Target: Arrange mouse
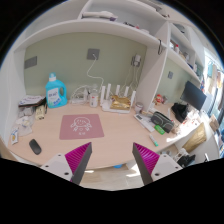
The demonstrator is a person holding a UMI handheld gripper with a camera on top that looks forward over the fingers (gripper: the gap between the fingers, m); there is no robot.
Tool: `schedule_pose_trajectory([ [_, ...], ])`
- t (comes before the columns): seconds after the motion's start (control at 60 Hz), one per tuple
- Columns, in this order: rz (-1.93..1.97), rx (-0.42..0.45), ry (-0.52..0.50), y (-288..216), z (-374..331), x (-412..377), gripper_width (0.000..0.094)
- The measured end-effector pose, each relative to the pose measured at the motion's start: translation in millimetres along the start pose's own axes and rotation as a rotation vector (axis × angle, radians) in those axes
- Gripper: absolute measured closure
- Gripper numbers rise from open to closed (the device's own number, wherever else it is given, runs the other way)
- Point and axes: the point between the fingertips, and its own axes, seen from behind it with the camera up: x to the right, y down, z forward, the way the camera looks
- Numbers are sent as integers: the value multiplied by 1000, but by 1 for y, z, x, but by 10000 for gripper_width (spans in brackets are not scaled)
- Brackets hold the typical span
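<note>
A small black mouse point(35, 146) lies on the wooden desk point(115, 135), to the left of my fingers and near the desk's front edge. A pink mouse mat point(80, 126) lies flat further back, ahead of my left finger, with nothing on it. My gripper point(112, 160) is held above the desk's front edge and is open. Its magenta pads point(79, 157) stand wide apart and only bare desk shows between them. The mouse is well left of the left finger and apart from it.
A blue detergent bottle point(57, 92) stands at the back left beside clutter point(27, 108). Small bottles and boxes point(115, 99) line the back wall. Piled items point(160, 122) and a monitor point(193, 96) are at the right. Shelves point(150, 30) hang above.
</note>
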Motion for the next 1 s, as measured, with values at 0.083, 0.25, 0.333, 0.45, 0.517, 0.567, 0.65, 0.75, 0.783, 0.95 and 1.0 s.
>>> schedule_pose_trajectory([
  [0.083,-4,5,8,3,-2,-3,88],
  [0.25,-11,-9,-1,36,-9,-35,87],
  [0.333,-24,-46,-30,68,-13,-65,92],
  [0.45,-31,-100,-100,111,-16,-130,86],
  [0.517,-44,-114,-148,127,-15,-176,84],
  [0.567,-51,-119,-189,135,-12,-213,92],
  [0.65,-48,-124,-257,143,-3,-275,91],
  [0.75,-58,-107,-296,141,18,-329,93],
  [0.783,-64,-98,-297,138,27,-342,93],
  [0.95,-93,-101,-299,130,75,-384,92],
  [1.0,-99,-104,-294,124,85,-392,97],
])
